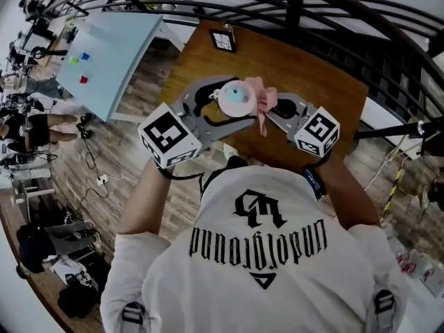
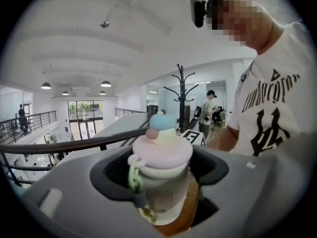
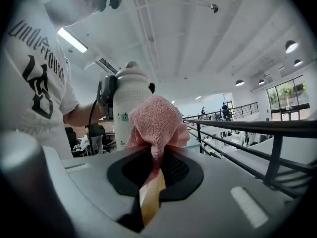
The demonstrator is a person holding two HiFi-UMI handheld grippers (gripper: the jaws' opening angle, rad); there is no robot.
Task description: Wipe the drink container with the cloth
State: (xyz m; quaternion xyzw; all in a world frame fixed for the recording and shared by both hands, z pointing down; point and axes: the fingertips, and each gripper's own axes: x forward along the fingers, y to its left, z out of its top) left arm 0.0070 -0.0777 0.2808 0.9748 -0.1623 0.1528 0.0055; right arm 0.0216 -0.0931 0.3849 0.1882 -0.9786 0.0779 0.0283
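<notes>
The drink container (image 1: 236,100) is a small pale bottle with a pastel pink lid and a blue knob. It stands upright over the wooden table (image 1: 305,68). My left gripper (image 1: 233,105) is shut on its body, and in the left gripper view the drink container (image 2: 161,165) fills the gap between that gripper's (image 2: 161,185) jaws. My right gripper (image 1: 272,111) is shut on a pink knitted cloth (image 1: 259,100). In the right gripper view the cloth (image 3: 156,119) bunches above that gripper's (image 3: 154,165) jaws and touches the side of the drink container (image 3: 128,100).
A square marker card (image 1: 223,40) lies at the table's far edge. Dark metal railings (image 1: 333,19) curve behind the table. A pale blue board (image 1: 111,54) stands to the left, with cables and bags on the wooden floor (image 1: 76,186) below it.
</notes>
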